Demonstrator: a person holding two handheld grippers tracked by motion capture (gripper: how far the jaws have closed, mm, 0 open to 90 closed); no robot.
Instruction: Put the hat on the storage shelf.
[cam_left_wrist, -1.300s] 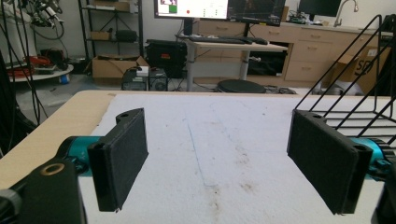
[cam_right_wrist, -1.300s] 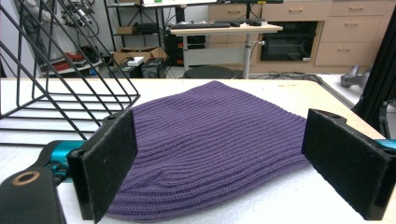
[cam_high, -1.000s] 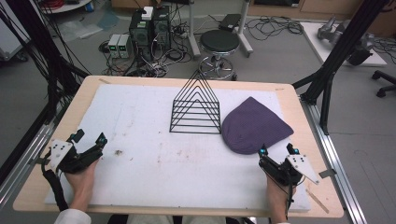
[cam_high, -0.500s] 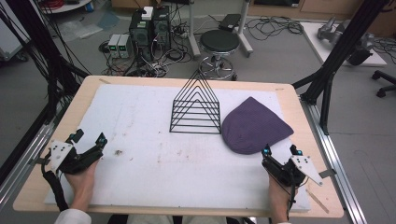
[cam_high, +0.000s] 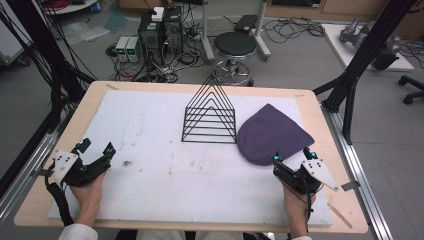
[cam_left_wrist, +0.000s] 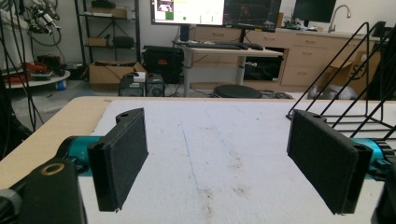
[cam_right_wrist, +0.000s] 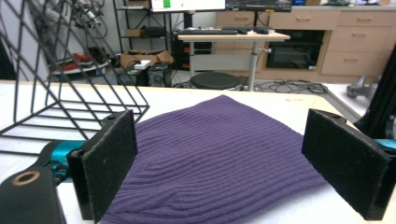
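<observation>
A purple knitted beanie (cam_high: 272, 134) lies flat on the white mat (cam_high: 160, 175), right of centre, touching the base of a black wire pyramid rack (cam_high: 210, 112). My right gripper (cam_high: 294, 156) sits at the beanie's near edge, open, with its jaws wide apart. In the right gripper view the beanie (cam_right_wrist: 224, 154) spreads between and beyond the two black pads (cam_right_wrist: 109, 161), with the rack (cam_right_wrist: 60, 88) at the left. My left gripper (cam_high: 95, 149) rests at the mat's left edge, open with nothing between its pads (cam_left_wrist: 123, 154). The rack (cam_left_wrist: 359, 93) stands far right in the left gripper view.
The mat covers a wooden table (cam_high: 320, 107) framed by black struts (cam_high: 360, 55). Beyond the far edge stand a round stool (cam_high: 235, 47), computer boxes (cam_high: 157, 30) and cables on the floor. Small brown stains (cam_high: 125, 163) mark the mat.
My right gripper has drifted slightly right and toward the near edge. The left gripper, the beanie and the rack have not moved.
</observation>
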